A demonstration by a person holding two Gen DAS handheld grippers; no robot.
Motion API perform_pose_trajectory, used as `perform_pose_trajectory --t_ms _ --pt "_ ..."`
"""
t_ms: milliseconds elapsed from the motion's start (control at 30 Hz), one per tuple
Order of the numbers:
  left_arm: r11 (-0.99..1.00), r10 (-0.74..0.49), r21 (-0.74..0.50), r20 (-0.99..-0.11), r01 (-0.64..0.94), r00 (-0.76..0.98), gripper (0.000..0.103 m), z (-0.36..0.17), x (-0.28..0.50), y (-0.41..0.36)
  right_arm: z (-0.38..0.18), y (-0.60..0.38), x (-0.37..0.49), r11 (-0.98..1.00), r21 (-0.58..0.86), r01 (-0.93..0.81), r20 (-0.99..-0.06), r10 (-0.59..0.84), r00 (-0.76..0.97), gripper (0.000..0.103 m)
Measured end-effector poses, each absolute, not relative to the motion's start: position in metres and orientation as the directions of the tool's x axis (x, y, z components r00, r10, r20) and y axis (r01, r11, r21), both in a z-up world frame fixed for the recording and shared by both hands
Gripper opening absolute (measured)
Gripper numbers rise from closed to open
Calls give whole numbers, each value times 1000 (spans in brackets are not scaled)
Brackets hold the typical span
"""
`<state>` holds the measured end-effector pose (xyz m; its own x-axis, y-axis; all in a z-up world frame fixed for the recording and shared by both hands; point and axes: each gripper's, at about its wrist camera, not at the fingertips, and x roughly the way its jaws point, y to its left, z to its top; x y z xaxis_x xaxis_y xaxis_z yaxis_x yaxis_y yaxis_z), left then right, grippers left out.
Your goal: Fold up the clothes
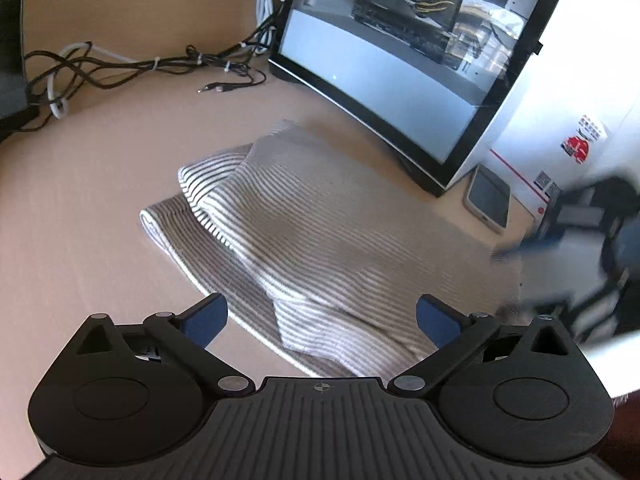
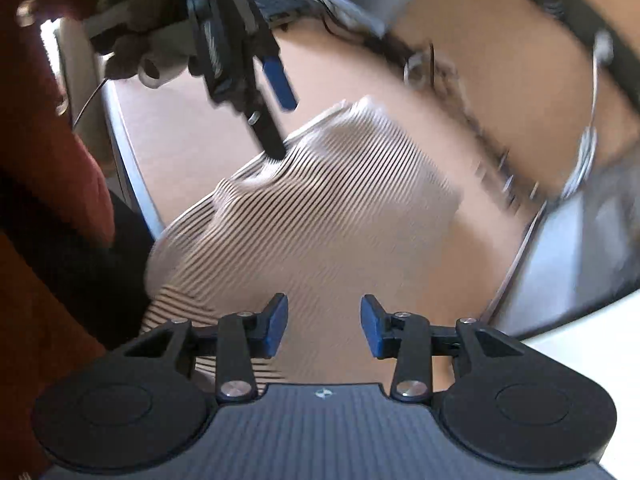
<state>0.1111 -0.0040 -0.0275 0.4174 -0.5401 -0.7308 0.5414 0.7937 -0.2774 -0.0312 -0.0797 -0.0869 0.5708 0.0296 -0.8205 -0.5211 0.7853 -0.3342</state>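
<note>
My left gripper [image 1: 322, 322] hangs spread wide over the near edge of the striped garment [image 1: 304, 232], gripping nothing; my right gripper [image 2: 324, 326] stands partly parted, its 2 blue pads bare; the garment lies half-folded on the tan table [image 1: 100, 184] before the monitor [image 1: 400, 80].
</note>
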Motion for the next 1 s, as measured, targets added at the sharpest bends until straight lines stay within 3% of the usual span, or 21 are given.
perform_pose_trajectory --t_ms 233,467,700,800,833,1000 --pt "843 -495 -278 -737 461 461 103 -19 109 21 -116 -79 10 883 -196 -426 -811 98 577 38" --pt "857 -452 -240 -775 455 442 103 -20 86 39 -121 -76 86 888 -204 -412 -776 109 621 42" --pt "865 -421 -216 -803 453 422 103 -30 69 40 -115 -72 57 864 -249 -438 -755 110 646 39" --pt "881 -403 -218 -811 420 424 103 -34 72 44 -105 -66 24 817 -326 -476 -703 127 700 57" --pt "883 -404 -223 -810 414 425 103 -34 73 44 -103 -64 12 795 -353 -493 -690 135 711 67" --pt "884 -400 -208 -801 420 445 103 -28 76 38 -123 -54 -16 701 -427 -571 -722 116 682 70"
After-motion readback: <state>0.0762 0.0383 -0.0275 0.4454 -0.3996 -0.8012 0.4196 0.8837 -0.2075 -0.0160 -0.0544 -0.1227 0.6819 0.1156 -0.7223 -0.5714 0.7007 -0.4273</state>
